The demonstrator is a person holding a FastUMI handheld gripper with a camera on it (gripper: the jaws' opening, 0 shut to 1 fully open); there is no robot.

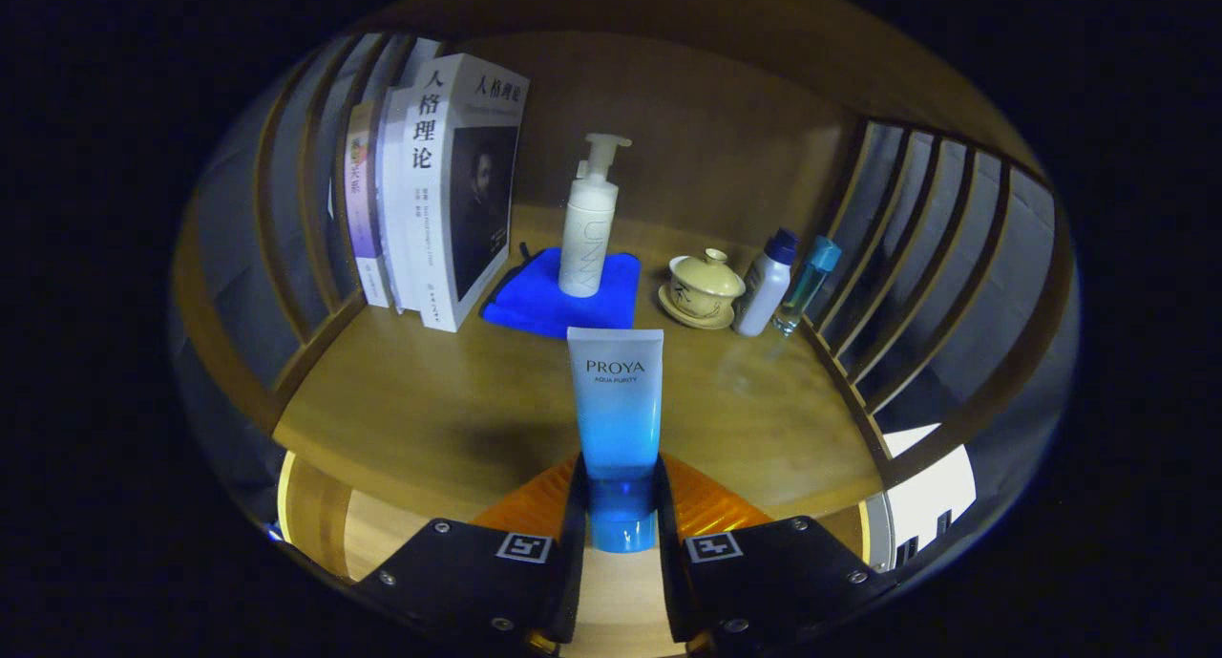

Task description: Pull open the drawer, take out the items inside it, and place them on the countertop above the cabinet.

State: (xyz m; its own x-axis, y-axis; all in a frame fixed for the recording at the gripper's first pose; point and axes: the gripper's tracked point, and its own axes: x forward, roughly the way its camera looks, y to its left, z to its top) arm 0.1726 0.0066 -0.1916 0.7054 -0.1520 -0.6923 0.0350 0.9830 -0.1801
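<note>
bare countertop (420, 419) ahead, books (449, 190) left, pump bottle (587, 228) beyond

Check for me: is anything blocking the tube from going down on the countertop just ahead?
Nothing visible does. The gripper is shut on the tube, and the countertop ahead is bare up to the blue cloth.

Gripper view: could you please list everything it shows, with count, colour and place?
tube: one, white fading to blue, cap down between the fingers, above the countertop's front edge.
countertop: one, brown wood, beyond the fingers.
books: several, mostly white, upright at the left rail.
cloth: one, blue, right of the books.
pump bottle: one, white, standing on the cloth.
lidded cup: one, cream, on a saucer right of the cloth.
small bottles: two, one white with dark cap, one clear blue, by the right rail.
gripper: one, fingers shut on the tube.
</note>
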